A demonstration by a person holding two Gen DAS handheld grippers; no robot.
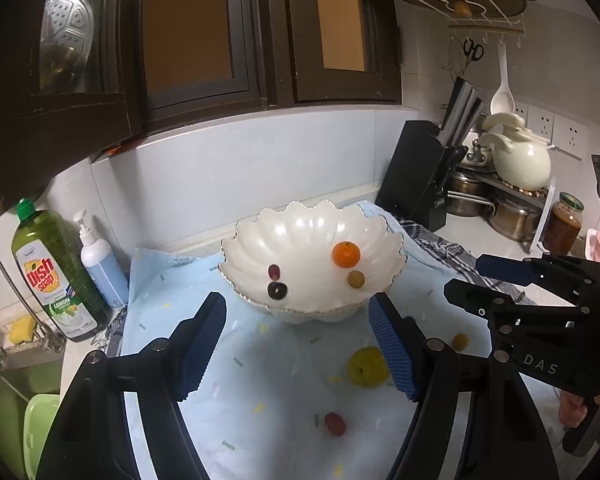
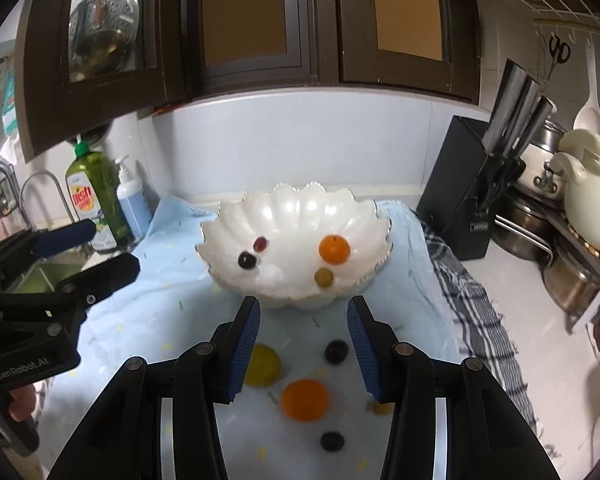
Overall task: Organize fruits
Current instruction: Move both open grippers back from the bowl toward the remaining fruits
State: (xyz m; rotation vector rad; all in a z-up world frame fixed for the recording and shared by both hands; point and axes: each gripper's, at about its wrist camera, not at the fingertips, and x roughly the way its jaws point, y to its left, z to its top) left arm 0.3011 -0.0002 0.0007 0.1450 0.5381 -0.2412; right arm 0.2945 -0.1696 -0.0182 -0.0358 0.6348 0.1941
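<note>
Your left gripper (image 1: 296, 348) hangs with its jaws apart and empty over the blue cloth (image 1: 260, 380), and your right gripper (image 2: 304, 344) is likewise parted with nothing between the pads. The white scalloped bowl (image 2: 300, 208) ahead holds an orange (image 2: 334, 249), two dark grapes and a green one; a yellow fruit (image 1: 366, 366), another orange (image 2: 305, 399) and loose grapes lie on the cloth

Scalloped white bowl (image 2: 296, 216) holds four fruits; others, blurred, lie before it.
</note>
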